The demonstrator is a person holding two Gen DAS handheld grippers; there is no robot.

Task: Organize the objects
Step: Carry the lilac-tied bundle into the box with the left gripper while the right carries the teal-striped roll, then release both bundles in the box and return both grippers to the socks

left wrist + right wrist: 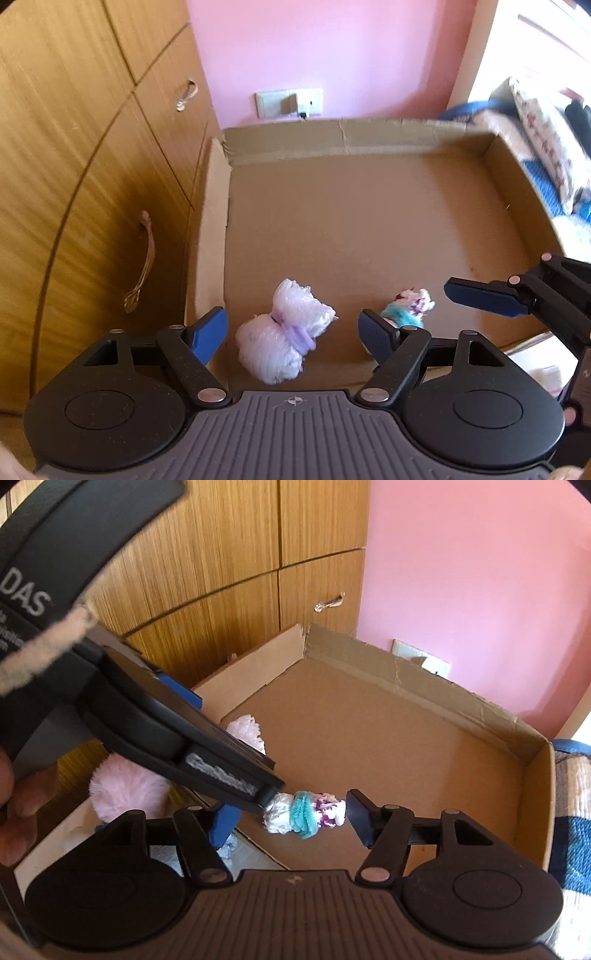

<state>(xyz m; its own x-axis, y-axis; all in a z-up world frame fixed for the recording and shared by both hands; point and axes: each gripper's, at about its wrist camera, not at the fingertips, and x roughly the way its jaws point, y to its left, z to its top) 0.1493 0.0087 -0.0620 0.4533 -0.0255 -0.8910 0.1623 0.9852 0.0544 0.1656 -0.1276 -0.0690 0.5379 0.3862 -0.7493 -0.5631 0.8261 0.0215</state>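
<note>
A shallow cardboard box (369, 144) lies open in front of me. On its floor near the front edge rests a white fluffy bundle tied with a purple band (284, 332). My left gripper (293, 334) is open around it, with a gap on both sides. Just to the right lies a smaller white bundle with a teal band (304, 812). My right gripper (291, 819) straddles this one, jaws open, pads not pressing. The left gripper's housing (155, 723) crosses the right wrist view and hides the bundle's left end.
Wooden cupboard doors with metal handles (142, 266) stand along the box's left side. A pink wall with a white socket plate (288, 103) is behind it. Bedding and a patterned pillow (546, 140) lie right. A pink fluffy thing (125, 786) sits beside the box's near wall.
</note>
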